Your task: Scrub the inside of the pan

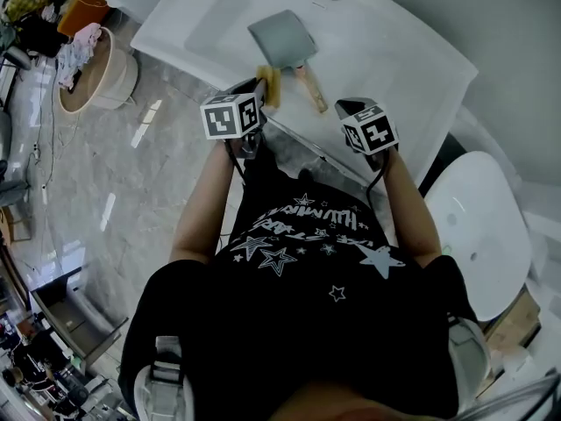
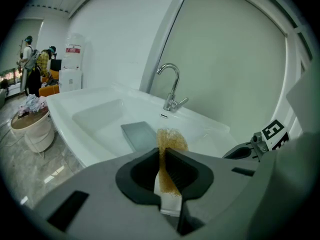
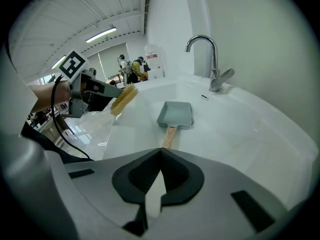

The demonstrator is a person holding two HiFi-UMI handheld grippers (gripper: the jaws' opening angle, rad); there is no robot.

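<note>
Beige round tub, far left on the floor, holds clothes. Grey square pan with wooden handle lies on white counter, beyond both grippers. Left gripper clamps yellow-brown sponge; right gripper closed, empty.

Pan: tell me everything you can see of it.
The pan is small, rectangular and grey, metal by its look, with low walls and a pale wooden handle pointing toward the person. It lies flat, open side up, its inside bare, on the white sink top before the faucet. Nothing touches it; the sponge in the left gripper is held clear beside the handle.
</note>
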